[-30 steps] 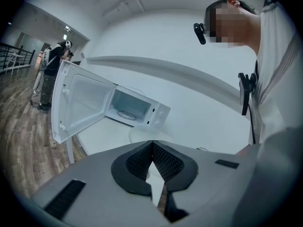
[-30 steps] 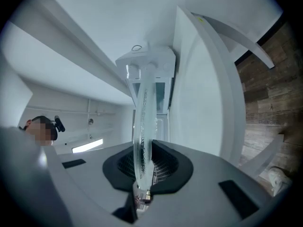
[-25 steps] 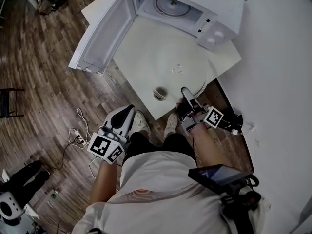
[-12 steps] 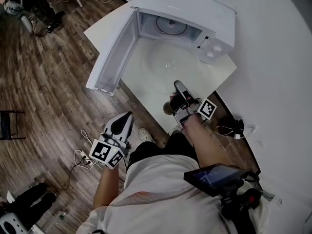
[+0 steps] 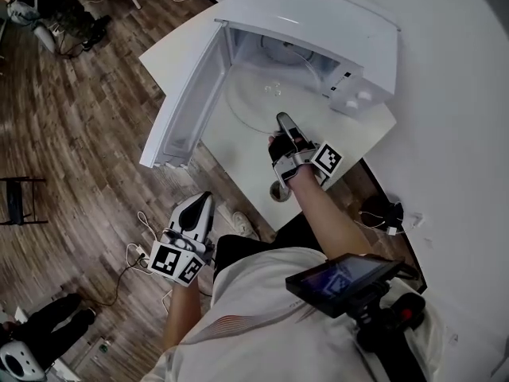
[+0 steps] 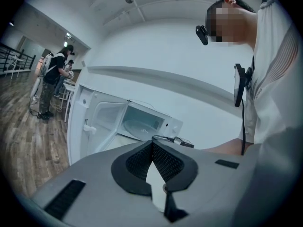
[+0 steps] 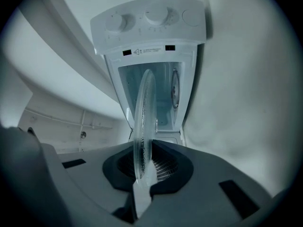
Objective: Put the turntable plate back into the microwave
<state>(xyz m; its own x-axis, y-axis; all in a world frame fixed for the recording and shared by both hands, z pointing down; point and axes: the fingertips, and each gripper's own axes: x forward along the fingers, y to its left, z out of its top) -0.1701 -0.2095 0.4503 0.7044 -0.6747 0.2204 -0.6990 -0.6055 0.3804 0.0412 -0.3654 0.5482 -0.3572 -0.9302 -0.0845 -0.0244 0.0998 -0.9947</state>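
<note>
Label [image 7: 144,51] print on microwave [image 7: 189,18] is unreadable.

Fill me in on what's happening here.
A person works with a two-jaw gripper in each hand. The right gripper is clamped on the rim of the clear round glass turntable plate, holding it at the mouth of the open white microwave, not yet set down inside. The left gripper hangs shut and empty at the person's side, above the wooden floor.
</note>
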